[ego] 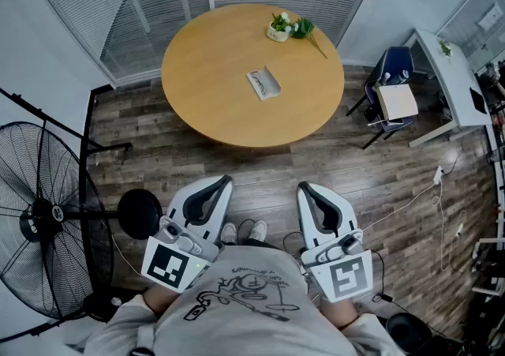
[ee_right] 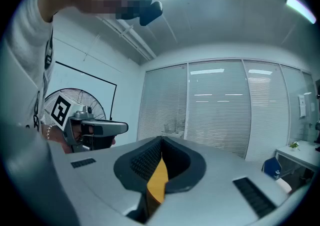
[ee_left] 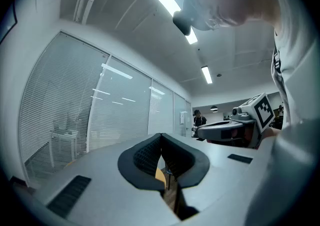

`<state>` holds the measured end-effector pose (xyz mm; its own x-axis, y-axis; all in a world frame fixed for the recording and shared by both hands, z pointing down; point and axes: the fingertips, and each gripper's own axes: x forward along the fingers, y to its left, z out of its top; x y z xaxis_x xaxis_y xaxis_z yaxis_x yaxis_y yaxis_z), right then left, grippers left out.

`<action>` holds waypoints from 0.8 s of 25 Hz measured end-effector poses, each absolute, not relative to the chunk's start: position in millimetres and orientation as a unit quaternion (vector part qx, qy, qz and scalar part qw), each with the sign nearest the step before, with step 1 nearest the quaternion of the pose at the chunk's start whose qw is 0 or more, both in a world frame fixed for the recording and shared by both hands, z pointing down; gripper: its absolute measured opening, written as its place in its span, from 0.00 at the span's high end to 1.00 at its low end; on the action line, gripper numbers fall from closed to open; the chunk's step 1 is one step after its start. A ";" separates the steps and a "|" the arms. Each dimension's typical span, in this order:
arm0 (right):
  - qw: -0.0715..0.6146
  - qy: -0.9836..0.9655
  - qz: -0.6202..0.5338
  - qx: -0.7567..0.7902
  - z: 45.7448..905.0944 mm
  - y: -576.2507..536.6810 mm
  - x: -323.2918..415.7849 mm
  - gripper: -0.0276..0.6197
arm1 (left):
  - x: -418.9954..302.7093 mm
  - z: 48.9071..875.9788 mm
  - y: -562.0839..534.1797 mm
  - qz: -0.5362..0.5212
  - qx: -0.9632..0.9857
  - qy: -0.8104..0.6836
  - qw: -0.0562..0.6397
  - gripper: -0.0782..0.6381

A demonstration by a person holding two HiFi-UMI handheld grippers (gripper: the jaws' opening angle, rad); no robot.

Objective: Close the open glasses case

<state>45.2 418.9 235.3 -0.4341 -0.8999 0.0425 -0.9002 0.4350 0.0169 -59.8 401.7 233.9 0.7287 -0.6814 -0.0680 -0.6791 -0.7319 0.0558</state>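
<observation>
Head view has both grippers held low, close against the person's body, tips pointing forward. The left gripper (ego: 223, 181) has its jaws together, the pads meeting at the tips with nothing between them; the left gripper view (ee_left: 161, 137) shows only floor and a sliver of table through the hollow behind the tips. The right gripper (ego: 304, 187) is the same, jaws closed and empty, and the right gripper view (ee_right: 161, 141) shows just the table's orange-brown top through that hollow. A standing fan (ego: 43, 220) is off to the outer side of the left jaws. Well ahead of both pairs of jaws, across bare wood floor, stands the round table (ego: 205, 86). The glasses case (ego: 263, 83) lies open near its middle, touched by neither gripper; its contents are too small to tell. Beyond it, a small pot (ego: 278, 31) holds a green plant.
</observation>
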 end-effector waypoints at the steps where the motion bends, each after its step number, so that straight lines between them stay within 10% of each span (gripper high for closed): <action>1: 0.021 -0.845 0.006 0.534 236.5 419.3 49.8 0.94 | -57.7 235.6 401.9 -0.040 0.928 -0.369 0.014 0.87; 20: 0.014 -0.852 0.011 0.523 246.1 415.1 121.8 0.94 | 9.5 243.6 396.0 -0.029 0.919 -0.394 0.011 0.87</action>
<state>121.8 415.1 246.1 -0.4532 -0.8907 0.0348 -0.8913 0.4534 -0.0042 9.5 396.0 243.6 0.6884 -0.7240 -0.0439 -0.7227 -0.6898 0.0424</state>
